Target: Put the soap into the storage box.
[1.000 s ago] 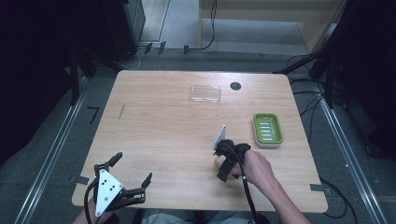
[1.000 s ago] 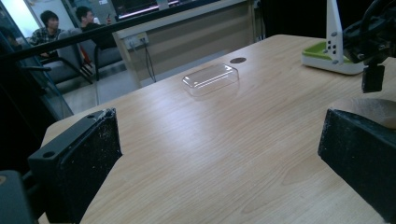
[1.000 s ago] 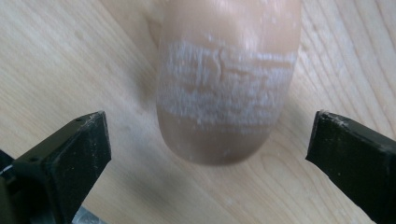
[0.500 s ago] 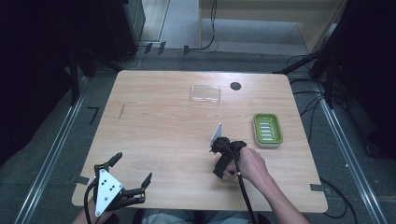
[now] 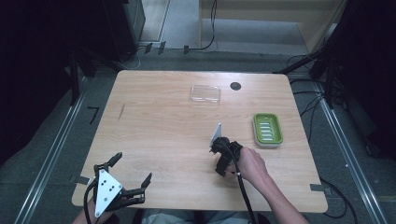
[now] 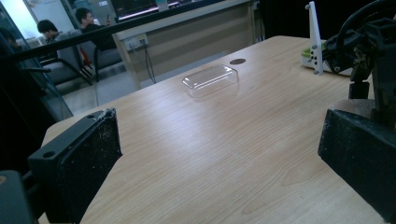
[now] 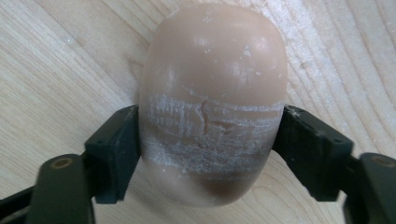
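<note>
Table: green soap dish, empty.

Wood desk, pale grain, rounded corners. Clear lid lies flat toward far edge, approx centre; also seen in left gripper view. Just right of it, a dark round hole in the desk top. Green dish w/ white ribbed insert sits near right edge, well apart from lid. Thin dark mark on desk at left. Grey floor around desk, metal rails along both sides, cables at right. In left gripper view, bkgd: 2 seated people behind a rail, wall socket on a light panel.
</note>
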Demonstrator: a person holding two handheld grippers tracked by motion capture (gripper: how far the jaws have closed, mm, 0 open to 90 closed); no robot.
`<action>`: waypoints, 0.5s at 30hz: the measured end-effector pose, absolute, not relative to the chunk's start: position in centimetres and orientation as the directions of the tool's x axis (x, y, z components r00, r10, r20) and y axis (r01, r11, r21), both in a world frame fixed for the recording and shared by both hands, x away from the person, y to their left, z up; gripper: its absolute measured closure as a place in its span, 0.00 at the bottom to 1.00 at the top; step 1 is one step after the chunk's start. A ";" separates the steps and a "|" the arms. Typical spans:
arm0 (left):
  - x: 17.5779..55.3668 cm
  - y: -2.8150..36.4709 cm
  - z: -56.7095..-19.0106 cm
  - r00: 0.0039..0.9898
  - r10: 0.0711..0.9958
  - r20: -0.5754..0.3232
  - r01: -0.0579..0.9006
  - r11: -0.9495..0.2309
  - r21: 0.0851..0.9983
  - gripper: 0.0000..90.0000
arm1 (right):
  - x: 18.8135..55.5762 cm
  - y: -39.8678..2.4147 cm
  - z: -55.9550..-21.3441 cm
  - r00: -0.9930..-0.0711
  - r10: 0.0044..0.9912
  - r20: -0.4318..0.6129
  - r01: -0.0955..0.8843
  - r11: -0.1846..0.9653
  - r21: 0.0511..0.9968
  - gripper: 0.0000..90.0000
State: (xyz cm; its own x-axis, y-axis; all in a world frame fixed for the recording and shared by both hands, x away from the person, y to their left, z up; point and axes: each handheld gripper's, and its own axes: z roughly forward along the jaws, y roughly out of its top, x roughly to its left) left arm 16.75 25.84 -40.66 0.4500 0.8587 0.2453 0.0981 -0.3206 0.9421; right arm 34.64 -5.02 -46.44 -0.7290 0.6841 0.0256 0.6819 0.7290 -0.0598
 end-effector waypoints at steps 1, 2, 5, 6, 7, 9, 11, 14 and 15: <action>16.8 25.8 -40.7 0.450 0.859 0.245 0.098 -0.321 0.942 0.00 | 34.6 -5.0 -46.4 -0.729 0.684 0.026 0.682 0.729 -0.060 0.30; 16.7 25.8 -40.7 0.450 0.859 0.246 0.098 -0.321 0.942 0.00 | 34.6 -5.0 -46.4 -0.728 0.685 0.026 0.683 0.728 -0.060 0.30; 16.7 25.8 -40.7 0.450 0.858 0.246 0.097 -0.321 0.942 0.00 | 34.6 -5.0 -46.5 -0.727 0.686 0.026 0.684 0.727 -0.059 0.31; 16.7 25.8 -40.7 0.450 0.859 0.246 0.097 -0.321 0.942 0.00 | 34.6 -4.9 -46.4 -0.728 0.685 0.028 0.682 0.729 -0.060 0.33; 16.7 25.8 -40.7 0.450 0.859 0.246 0.097 -0.321 0.942 0.00 | 34.6 -4.9 -46.4 -0.728 0.685 0.028 0.682 0.729 -0.060 0.33; 16.7 25.8 -40.7 0.450 0.858 0.247 0.097 -0.322 0.942 0.00 | 34.6 -4.9 -46.4 -0.727 0.686 0.030 0.684 0.727 -0.061 0.35; 16.7 25.8 -40.7 0.450 0.858 0.247 0.097 -0.322 0.942 0.00 | 34.6 -4.9 -46.3 -0.726 0.687 0.029 0.685 0.726 -0.062 0.35; 16.7 25.8 -40.7 0.450 0.858 0.247 0.096 -0.322 0.942 0.00 | 34.6 -4.9 -46.3 -0.725 0.688 0.028 0.686 0.725 -0.062 0.36; 16.7 25.8 -40.7 0.450 0.858 0.247 0.096 -0.321 0.942 0.00 | 34.6 -4.9 -46.3 -0.724 0.689 0.027 0.687 0.724 -0.062 0.36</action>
State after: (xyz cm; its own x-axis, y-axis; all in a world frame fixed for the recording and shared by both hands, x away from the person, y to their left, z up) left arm 16.72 25.83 -40.66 0.4496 0.8584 0.2471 0.0958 -0.3214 0.9421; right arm 34.55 -4.91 -46.34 -0.7244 0.6889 0.0272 0.6866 0.7244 -0.0621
